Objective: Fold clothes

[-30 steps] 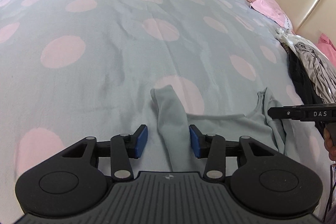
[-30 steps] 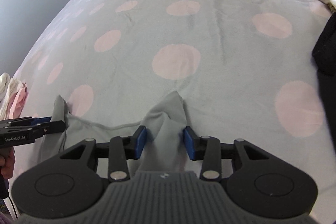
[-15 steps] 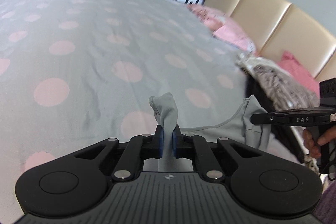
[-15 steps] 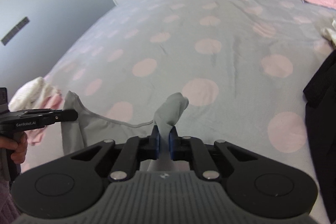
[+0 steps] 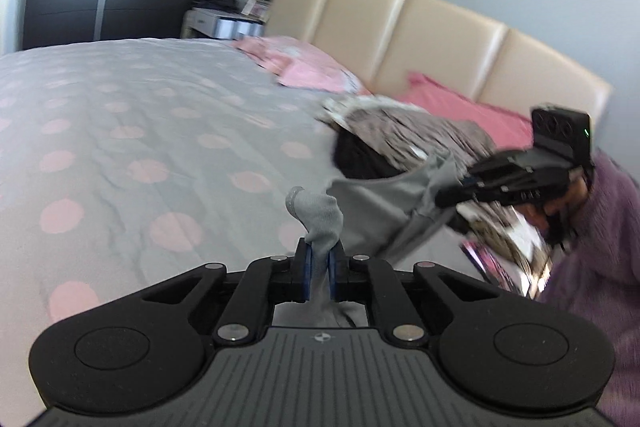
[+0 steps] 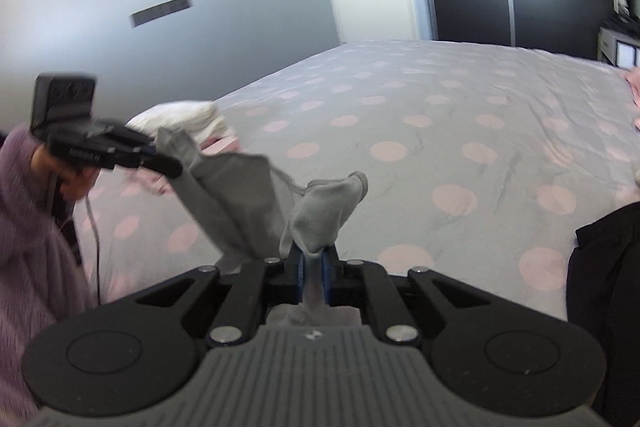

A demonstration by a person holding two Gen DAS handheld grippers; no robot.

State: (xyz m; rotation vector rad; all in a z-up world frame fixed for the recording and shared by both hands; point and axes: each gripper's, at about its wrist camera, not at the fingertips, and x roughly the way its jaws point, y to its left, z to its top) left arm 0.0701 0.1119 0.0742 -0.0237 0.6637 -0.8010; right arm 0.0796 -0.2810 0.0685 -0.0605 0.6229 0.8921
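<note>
A grey garment (image 5: 376, 211) is held up off the bed (image 5: 132, 131) by both grippers, one shoulder strap in each. The left gripper (image 5: 319, 277) is closed: its blue pads (image 5: 306, 275) are pressed onto a bunched strap, and a rounded tuft of fabric stands above the jaws. The same is seen at the right gripper (image 6: 313, 277), closed on the other strap, with a flap of cloth curling to the right above it. The jaws of both closed within the last second with the straps between them, and have been steady since.

Between the two grips the garment's neckline sags and its body hangs slack, clear of the spotted grey cover.

In the left wrist view, the right gripper is seen at the right edge, carried by a hand (image 5: 568, 195) in a purple sleeve (image 5: 600, 247). A heap of patterned and black clothes (image 5: 404, 135) lies behind it on the bed, near pink pillows (image 5: 460, 103) and a beige padded headboard (image 5: 420, 27).

In the right wrist view, a pale folded pile (image 6: 184, 121) lies at the bed's near corner behind the left gripper. A dark garment (image 6: 604, 267) is seen at the right edge. Both views are motion-blurred.
</note>
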